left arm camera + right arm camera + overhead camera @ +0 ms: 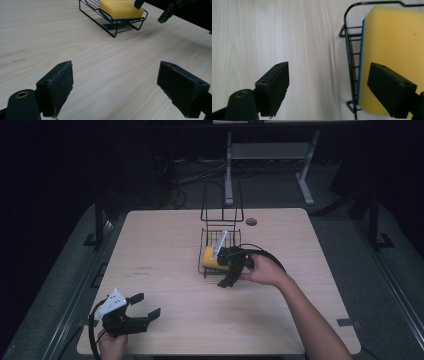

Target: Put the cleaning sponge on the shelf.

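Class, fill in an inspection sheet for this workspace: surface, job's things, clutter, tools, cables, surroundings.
Surface: pale wooden table, with a small round hole near the far edge.
Job's things: yellow sponge with a blue underside lying in a black wire rack.
Clutter: nothing seen.
Tools: left tool open, near the table's front left corner; right tool open, over the rack's near edge.
Cables: black cable looping from the right tool.
Surroundings: dark floor, grey metal frame beyond the table.

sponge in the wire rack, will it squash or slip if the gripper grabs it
The sponge looks like soft yellow foam, so it would probably squash between the pads and weigh little. Its matte, porous face seems unlikely to slip. The wire rack may shift.
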